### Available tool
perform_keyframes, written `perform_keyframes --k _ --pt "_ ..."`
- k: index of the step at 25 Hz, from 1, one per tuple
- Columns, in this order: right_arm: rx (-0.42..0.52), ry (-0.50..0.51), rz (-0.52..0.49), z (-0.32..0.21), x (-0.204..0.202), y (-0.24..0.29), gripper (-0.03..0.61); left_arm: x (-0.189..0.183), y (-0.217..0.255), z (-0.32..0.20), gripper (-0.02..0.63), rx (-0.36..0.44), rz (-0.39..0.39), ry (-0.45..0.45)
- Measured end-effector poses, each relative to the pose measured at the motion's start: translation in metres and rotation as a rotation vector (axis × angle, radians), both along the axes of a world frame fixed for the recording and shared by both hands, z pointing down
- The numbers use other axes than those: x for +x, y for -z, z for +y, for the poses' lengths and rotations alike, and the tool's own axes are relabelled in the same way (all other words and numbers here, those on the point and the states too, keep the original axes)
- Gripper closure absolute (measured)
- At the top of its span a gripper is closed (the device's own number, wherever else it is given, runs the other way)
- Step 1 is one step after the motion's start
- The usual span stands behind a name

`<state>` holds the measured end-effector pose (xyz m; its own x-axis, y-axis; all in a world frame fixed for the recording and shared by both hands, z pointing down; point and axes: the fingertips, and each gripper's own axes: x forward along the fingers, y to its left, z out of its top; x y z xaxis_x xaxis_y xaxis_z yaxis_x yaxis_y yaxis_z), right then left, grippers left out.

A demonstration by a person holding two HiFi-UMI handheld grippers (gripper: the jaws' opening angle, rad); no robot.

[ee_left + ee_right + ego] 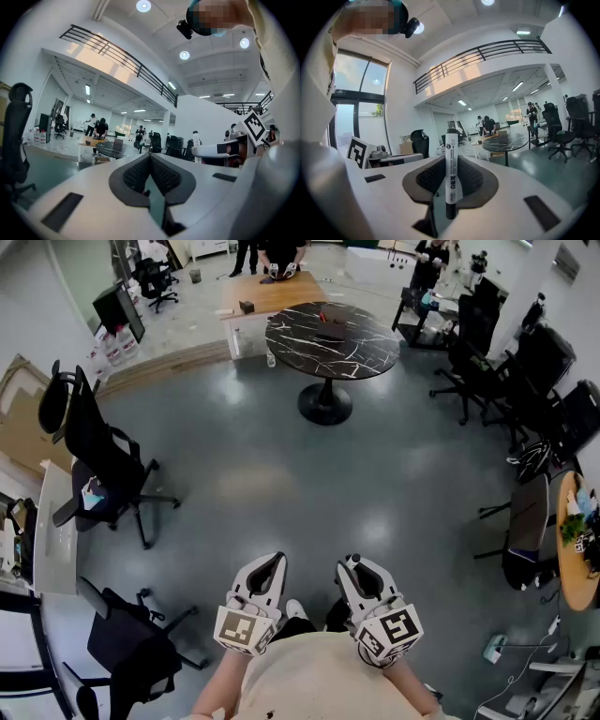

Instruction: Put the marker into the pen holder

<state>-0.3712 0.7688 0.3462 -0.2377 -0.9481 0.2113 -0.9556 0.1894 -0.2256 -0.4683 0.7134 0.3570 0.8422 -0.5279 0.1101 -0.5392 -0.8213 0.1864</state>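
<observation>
A white whiteboard marker [452, 173] with a black cap stands upright between the pads of my right gripper [451, 159], which is shut on it. In the head view the right gripper [353, 565] and the left gripper [270, 566] are held side by side close to the person's body, above the grey floor. The left gripper [151, 157] is shut with nothing between its jaws. A round black marble table [333, 338] stands far ahead with small items on it. I cannot make out a pen holder.
Black office chairs stand at the left [103, 460] and lower left [131, 643], with more along the right [525, 381]. A wooden table [272, 292] with people at it lies beyond the marble table. An orange round table [569, 563] is at the right edge.
</observation>
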Motion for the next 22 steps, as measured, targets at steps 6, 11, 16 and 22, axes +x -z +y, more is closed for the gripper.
perform_keyframes --k 6,11,16,22 --pt "-0.007 0.012 0.009 -0.023 0.001 -0.001 0.495 -0.003 0.007 -0.019 0.606 0.019 0.020 0.037" --pt "-0.021 -0.010 -0.007 -0.061 0.020 -0.008 0.495 0.011 -0.002 -0.051 0.606 0.004 0.004 0.043" --pt "-0.023 -0.014 -0.043 -0.118 0.063 -0.021 0.495 0.050 -0.008 -0.108 0.606 -0.002 -0.015 0.050" --pt "0.004 -0.017 -0.070 -0.202 0.139 -0.013 0.495 0.114 0.003 -0.199 0.606 0.028 -0.037 0.079"
